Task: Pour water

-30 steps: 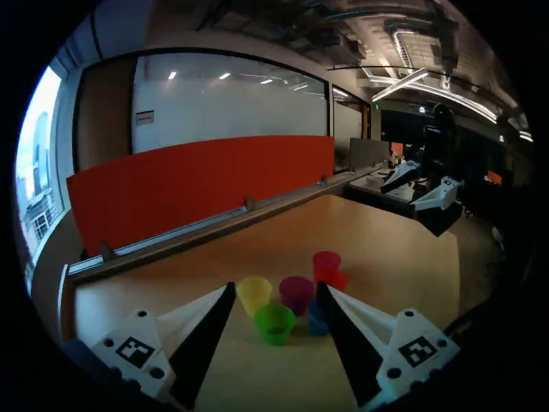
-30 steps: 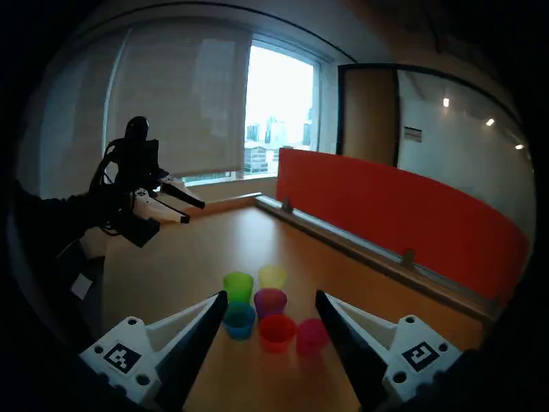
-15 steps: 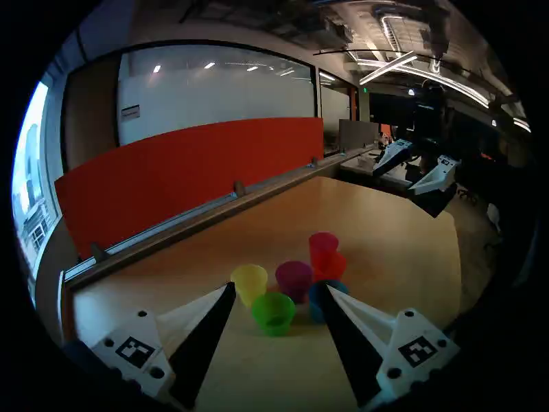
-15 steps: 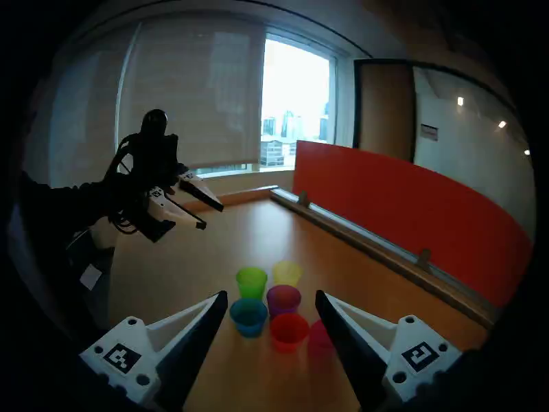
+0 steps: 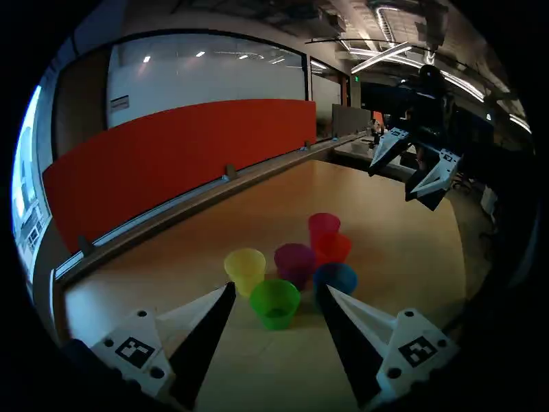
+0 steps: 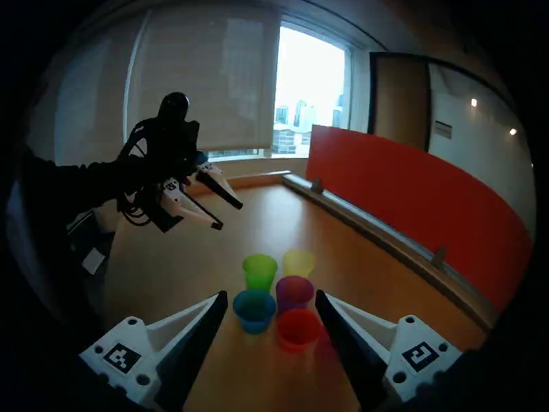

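Several small plastic cups stand clustered on the wooden table. In the left gripper view I see the green cup (image 5: 274, 303), yellow cup (image 5: 245, 268), purple cup (image 5: 295, 262), blue cup (image 5: 335, 279), red cup (image 5: 333, 247) and pink cup (image 5: 323, 226). My left gripper (image 5: 276, 287) hangs open and empty just short of them. In the right gripper view my right gripper (image 6: 270, 294) is open and empty over the blue cup (image 6: 254, 310) and red cup (image 6: 298, 328), with the green cup (image 6: 259, 270), yellow cup (image 6: 298, 261) and purple cup (image 6: 294, 292) beyond.
An orange divider panel (image 5: 171, 151) runs along the table's far edge. The right gripper (image 5: 415, 168) hovers across the table. A dark-sleeved arm holds the left gripper (image 6: 206, 199) in the air. Bare table (image 5: 391, 233) surrounds the cups. A bright window (image 6: 312, 103) lies behind.
Both cameras have drawn back and tilted a little, so the cups sit farther past the fingertips. Each opposite gripper now looks nearer and larger. The cups have not moved.
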Tool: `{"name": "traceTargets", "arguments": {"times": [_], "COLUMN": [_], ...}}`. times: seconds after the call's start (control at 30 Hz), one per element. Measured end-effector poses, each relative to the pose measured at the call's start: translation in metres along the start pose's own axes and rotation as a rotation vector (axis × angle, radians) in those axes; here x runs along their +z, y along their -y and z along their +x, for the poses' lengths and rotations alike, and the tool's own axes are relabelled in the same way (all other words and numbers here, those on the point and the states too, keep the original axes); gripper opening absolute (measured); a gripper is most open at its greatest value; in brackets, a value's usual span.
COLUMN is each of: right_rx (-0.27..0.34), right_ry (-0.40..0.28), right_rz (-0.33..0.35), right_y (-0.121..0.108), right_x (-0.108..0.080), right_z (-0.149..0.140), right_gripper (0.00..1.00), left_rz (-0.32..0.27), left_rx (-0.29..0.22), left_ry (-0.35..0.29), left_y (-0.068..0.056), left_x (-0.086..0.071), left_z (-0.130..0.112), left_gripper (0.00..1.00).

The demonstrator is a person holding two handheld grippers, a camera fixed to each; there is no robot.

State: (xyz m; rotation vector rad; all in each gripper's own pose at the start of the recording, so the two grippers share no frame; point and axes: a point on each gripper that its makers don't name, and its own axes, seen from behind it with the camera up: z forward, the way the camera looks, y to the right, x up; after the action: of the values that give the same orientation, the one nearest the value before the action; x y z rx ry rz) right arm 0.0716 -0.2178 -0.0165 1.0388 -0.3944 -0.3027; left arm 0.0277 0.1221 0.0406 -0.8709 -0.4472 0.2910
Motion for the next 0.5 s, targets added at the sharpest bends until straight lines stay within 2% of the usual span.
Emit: {"name": "traceTargets", "arguments": {"times": [0.5], "right_rx": [-0.049], "right_ry": [0.072], "right_rz": [0.047], "right_y": [0.013], "right_x": [0.045], "right_z": [-0.040], "right_gripper": [0.99], "left_rz": [-0.040], "left_rx": [0.029], "left_ry": [0.098], "left_y": [0.001], "left_x": [0.034], "left_z": [-0.041], "left_gripper": [0.87]}}
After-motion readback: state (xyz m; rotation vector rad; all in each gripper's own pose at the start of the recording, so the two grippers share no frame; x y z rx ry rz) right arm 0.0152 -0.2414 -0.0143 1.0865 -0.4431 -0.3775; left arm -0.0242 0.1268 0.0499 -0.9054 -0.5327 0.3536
